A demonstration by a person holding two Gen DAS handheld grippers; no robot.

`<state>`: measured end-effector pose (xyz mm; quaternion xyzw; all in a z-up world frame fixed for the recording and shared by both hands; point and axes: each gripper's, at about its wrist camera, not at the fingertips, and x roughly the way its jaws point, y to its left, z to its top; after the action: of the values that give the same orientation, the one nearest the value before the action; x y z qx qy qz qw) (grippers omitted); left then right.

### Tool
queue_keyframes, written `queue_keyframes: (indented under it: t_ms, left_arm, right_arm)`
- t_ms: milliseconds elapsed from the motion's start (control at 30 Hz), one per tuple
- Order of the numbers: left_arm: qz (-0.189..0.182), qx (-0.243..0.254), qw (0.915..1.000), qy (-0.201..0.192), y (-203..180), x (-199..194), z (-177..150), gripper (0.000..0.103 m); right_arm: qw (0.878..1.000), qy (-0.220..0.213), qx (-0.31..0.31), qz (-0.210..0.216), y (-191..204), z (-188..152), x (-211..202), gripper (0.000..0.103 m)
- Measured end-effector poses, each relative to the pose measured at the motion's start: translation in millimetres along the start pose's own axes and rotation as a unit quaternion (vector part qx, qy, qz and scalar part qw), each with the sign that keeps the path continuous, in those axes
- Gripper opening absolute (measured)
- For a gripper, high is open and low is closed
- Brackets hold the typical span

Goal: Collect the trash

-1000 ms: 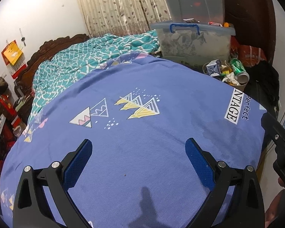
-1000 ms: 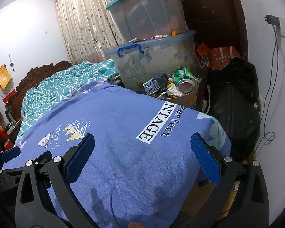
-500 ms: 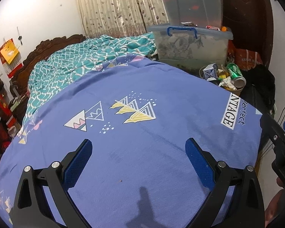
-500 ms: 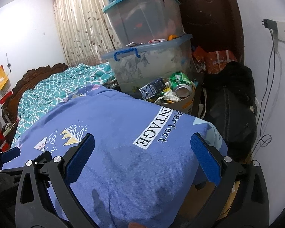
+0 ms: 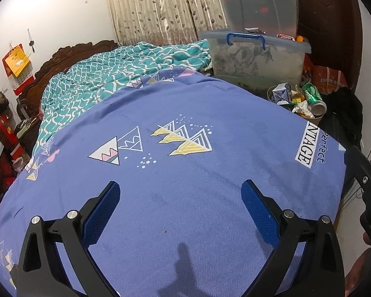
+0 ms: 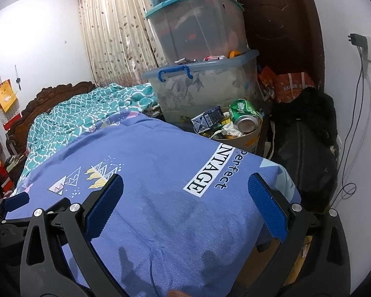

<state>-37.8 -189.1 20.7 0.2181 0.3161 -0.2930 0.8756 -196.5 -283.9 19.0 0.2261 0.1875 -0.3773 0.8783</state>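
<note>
Both grippers hang over the near part of the bed point(image 5: 185, 178), and each has its jaws spread wide with nothing between them: the left gripper point(image 5: 180, 208) over the middle of the blue printed cover, the right gripper point(image 6: 185, 203) nearer the bed's right corner. No litter shows on the cover itself apart from a tiny dark speck point(image 5: 164, 231) just ahead of the left gripper.

The trash sits in a small round bin point(image 6: 249, 138) at the far right, just past the bed's edge and in front of the stacked plastic storage boxes point(image 6: 205, 91). It is heaped above its rim: a green can point(image 6: 243, 115) lies on its side on top, open end toward the camera, beside a blue-and-white carton point(image 6: 207, 118) and crumpled paper point(image 6: 225, 131).

The main risk, as I judge it, is that heap. Anything added, or a nudge from a gripper finger, may roll the can off the pile onto the floor or into the gap by the black bag point(image 6: 306, 148). The bin looks light, so a sideways push could tip it. The soft cover gives under pressure, so a pinch at the speck may catch fabric instead. Cables point(image 6: 353, 133) hanging down the right wall could snag a wide swing
</note>
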Motion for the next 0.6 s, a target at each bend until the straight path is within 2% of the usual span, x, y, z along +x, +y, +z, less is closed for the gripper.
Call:
queue_keyframes:
  t_ms: [600]
  left_arm:
    - [0.024,0.001,0.9997,0.01,-1.1,3.7,-6.9,0.094]
  right_arm:
    - [1.0,0.0,0.002,0.008,0.4,-4.3,0.9,0.1]
